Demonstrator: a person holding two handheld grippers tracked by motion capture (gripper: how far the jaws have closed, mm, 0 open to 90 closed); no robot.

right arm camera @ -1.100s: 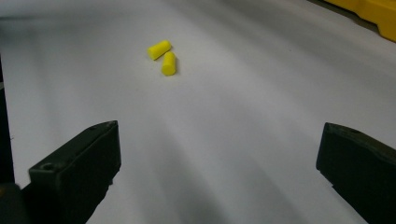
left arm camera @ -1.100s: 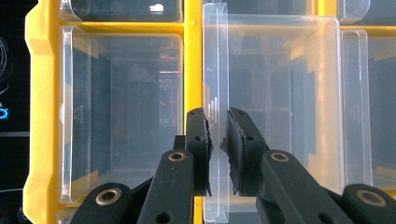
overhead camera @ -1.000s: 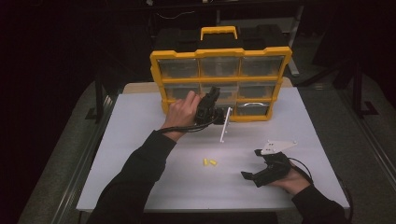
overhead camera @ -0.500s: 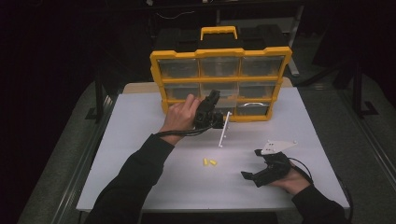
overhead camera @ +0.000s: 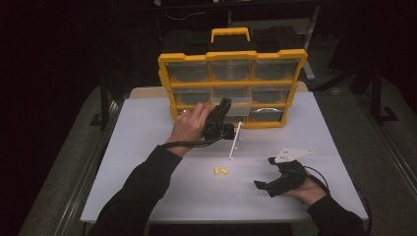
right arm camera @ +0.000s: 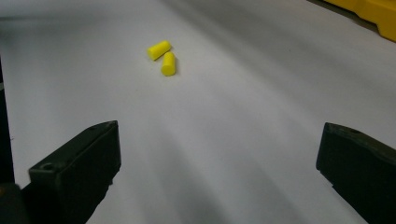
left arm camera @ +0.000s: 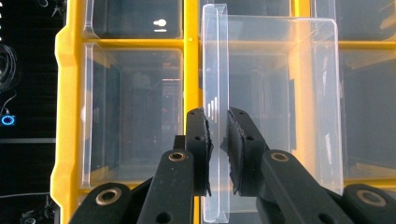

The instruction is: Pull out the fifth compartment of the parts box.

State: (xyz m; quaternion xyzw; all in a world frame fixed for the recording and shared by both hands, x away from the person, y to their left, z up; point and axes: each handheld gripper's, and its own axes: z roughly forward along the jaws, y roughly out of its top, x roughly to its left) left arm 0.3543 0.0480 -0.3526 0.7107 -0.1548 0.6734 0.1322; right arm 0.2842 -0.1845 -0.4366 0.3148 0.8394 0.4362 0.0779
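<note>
A yellow organizer (overhead camera: 231, 56) with clear drawers stands upright at the back of the white table (overhead camera: 147, 147). My left gripper (overhead camera: 224, 104) reaches into its middle column, low down. In the left gripper view the left gripper (left arm camera: 217, 135) is shut on the front lip of a clear plastic drawer (left arm camera: 280, 93), which sticks out of the yellow frame (left arm camera: 70, 93). Two yellow earplugs (overhead camera: 221, 170) lie together mid-table. My right gripper (overhead camera: 263, 173) rests at the right front, open, with nothing between its jaws. The earplugs (right arm camera: 163, 56) lie ahead of it.
A black case with a yellow handle (overhead camera: 230, 34) stands behind the organizer. The floor around the table is dark. Bare white tabletop stretches to the left and to the front.
The left hand has drawn back a little toward the person with the drawer's lip in its jaws. The right hand has kept still.
</note>
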